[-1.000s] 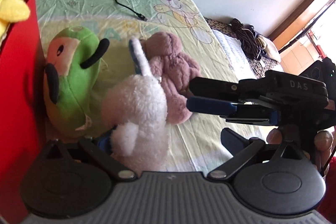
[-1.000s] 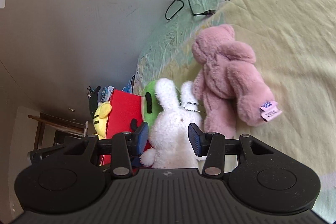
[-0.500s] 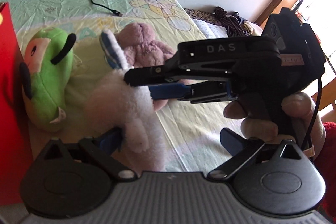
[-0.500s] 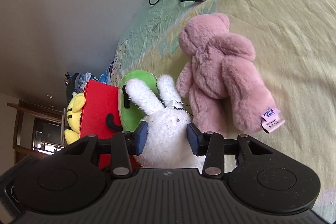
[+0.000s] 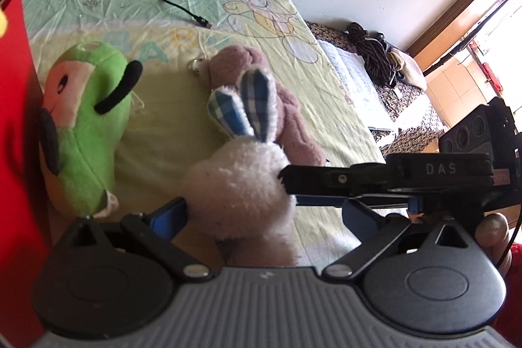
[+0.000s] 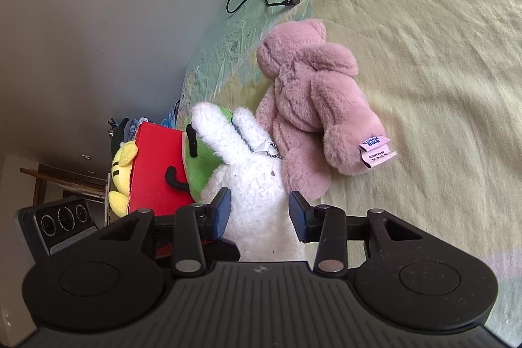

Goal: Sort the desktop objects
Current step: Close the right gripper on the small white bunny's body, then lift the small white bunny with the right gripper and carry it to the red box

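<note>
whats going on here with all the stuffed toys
A person holds a tool in each hand and is sorting plush toys on a bed. The right tool is closed on the white bunny. The left tool is open around the same bunny. The pink bear and green plush lie beside it, next to a red box.

The right gripper (image 6: pixel 259 214) has its fingers pressed in on both sides. The left gripper (image 5: pixel 261 214) gapes wide, the right one crossing its front.

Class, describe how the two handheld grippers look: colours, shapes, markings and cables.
Both grippers are black, with blue finger pads, ribbed grey-black bodies and round discs on each side. The right one has white "DAS" lettering on its side, a thin black cable and three round lenses.
</note>
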Demonstrator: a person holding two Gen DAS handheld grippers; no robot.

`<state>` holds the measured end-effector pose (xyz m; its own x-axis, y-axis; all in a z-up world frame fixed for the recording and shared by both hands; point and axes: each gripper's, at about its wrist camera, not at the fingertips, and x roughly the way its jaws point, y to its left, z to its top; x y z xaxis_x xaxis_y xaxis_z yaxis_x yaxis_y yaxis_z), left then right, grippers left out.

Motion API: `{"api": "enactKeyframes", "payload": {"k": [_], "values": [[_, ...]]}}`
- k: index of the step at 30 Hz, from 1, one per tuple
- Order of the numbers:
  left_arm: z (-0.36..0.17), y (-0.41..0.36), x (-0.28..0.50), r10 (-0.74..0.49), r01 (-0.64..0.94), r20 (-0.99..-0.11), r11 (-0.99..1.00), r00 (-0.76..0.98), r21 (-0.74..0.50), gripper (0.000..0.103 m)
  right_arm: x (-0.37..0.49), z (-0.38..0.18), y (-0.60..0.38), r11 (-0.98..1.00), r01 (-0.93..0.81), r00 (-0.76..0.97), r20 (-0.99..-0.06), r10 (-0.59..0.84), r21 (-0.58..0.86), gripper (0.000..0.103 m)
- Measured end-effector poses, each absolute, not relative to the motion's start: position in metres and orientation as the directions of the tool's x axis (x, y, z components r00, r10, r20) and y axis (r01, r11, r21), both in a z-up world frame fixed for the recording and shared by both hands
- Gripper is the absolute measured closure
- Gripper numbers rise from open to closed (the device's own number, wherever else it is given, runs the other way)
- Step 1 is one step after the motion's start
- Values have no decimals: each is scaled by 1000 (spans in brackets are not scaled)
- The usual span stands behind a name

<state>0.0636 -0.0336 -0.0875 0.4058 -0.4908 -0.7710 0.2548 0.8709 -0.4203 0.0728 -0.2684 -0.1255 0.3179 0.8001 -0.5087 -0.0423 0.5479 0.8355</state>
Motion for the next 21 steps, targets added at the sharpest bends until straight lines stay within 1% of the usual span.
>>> {"api": "enactKeyframes", "payload": {"k": [2, 3, 7, 9, 15, 21], "values": [[-89, -37, 65, -488, 263, -772, 872, 407, -413, 4, 72, -126, -273, 543, -30, 319, -507, 801, 839, 59], [-88, -38, 65, -487, 266, -772, 873, 409, -410, 4, 73, -126, -274, 539, -27, 320, -503, 802, 842, 56], [-88, -40, 69, -480, 269, -775, 876, 411, -400, 8, 77, -125, -278, 517, -7, 338, -485, 807, 856, 55], [-87, -40, 70, -480, 270, -775, 876, 410, -400, 9, 81, -126, -278, 498, 14, 340, -472, 813, 867, 54], [-87, -44, 64, -459, 274, -784, 887, 419, -373, 10, 82, -129, -268, 482, 30, 308, -467, 829, 876, 54], [-80, -43, 43, -487, 284, -773, 872, 407, -399, 12, 58, -126, -273, 469, 39, 300, -458, 837, 883, 57]]}}
